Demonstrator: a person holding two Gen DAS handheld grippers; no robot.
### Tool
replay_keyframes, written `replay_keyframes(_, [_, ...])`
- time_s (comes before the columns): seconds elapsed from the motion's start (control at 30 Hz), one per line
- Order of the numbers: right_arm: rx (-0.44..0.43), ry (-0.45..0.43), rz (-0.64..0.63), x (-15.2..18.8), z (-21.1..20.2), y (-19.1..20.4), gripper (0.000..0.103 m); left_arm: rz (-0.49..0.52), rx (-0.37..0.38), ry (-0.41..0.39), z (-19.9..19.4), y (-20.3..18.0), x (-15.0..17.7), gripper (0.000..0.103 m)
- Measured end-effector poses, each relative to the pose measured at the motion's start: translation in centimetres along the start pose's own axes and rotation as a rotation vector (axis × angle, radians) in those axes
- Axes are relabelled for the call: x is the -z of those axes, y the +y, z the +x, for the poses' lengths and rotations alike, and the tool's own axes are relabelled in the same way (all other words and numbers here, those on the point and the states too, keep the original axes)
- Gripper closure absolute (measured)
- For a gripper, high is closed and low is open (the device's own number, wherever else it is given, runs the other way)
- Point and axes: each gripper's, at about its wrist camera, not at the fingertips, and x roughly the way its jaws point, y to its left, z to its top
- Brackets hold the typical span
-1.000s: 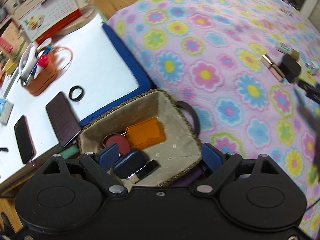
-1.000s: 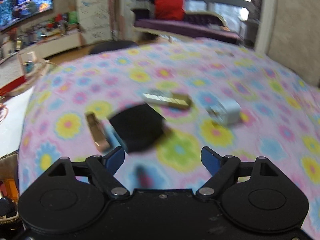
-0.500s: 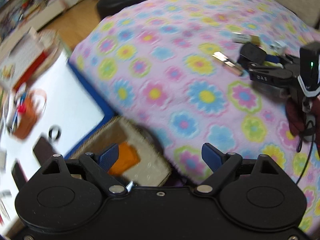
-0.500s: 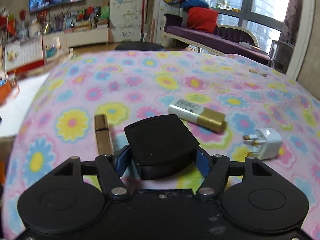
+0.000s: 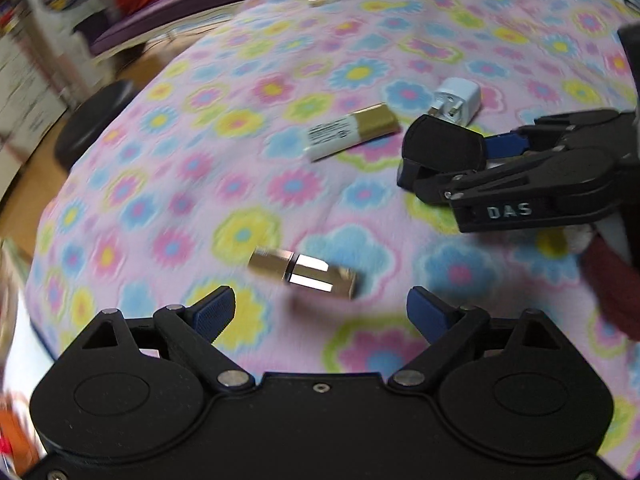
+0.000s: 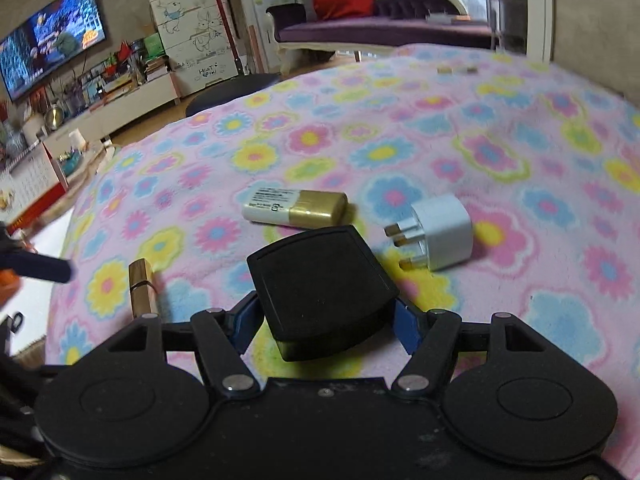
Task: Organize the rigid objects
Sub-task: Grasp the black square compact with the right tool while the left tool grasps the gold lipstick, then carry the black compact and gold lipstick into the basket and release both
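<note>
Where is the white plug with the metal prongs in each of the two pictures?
Left wrist view: the white plug lies upper right of centre on the flowered blanket, just beyond the black box.
Right wrist view: the white plug lies right of centre, just right of the black box.
Shared landmark: the white-and-gold stick, left of the plug in both.

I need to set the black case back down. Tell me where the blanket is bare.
Bare floral blanket lies right of the white plug adapter and beyond the white-and-gold stick. It is crowded around the square black case in the right gripper: the gold lipstick tube lies left, stick and adapter just beyond.
</note>
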Motion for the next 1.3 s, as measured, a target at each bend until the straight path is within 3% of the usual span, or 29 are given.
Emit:
replay_keyframes(0.2, [-0.010, -0.005, 0.000, 0.3, 0.0, 0.2, 0.035, 0.086, 0.065, 0.029, 1.9, 0.4, -0.6, 0.013])
replay_keyframes(0.53, [-0.013, -0.014, 0.003, 0.2, 0.1, 0.0, 0.035, 0.129, 0.136, 0.085, 5.2, 1.8, -1.1, 0.012])
replay_keyframes(0.63, [0.000, -0.019, -0.011, 0.3, 0.1, 0.3, 0.035, 0.110, 0.176, 0.075, 5.2, 2.2, -1.1, 0.022])
replay_keyframes(0.73, [0.006, -0.023, -0.018, 0.4, 0.2, 0.4, 0.035, 0.064, 0.199, 0.062, 4.7, 2.6, -0.7, 0.036])
replay_keyframes(0.9, [0.047, -0.041, -0.062, 0.8, 0.4, 1.3, 0.035, -0.046, 0.190, 0.057, 3.7, 2.6, -0.1, 0.036])
replay_keyframes(0.97, [0.076, -0.057, -0.097, 1.1, 0.5, 2.0, 0.035, -0.103, 0.148, 0.067, 3.4, 2.3, 0.1, 0.036])
replay_keyframes(1.17, [0.103, -0.080, -0.129, 1.4, 0.6, 2.4, 0.035, -0.232, 0.005, 0.182, 1.2, 1.2, 1.1, 0.036])
replay_keyframes(1.3, [0.112, -0.092, -0.141, 1.6, 0.8, 2.7, 0.035, -0.382, 0.011, 0.270, -0.3, 2.4, 2.7, 0.036])
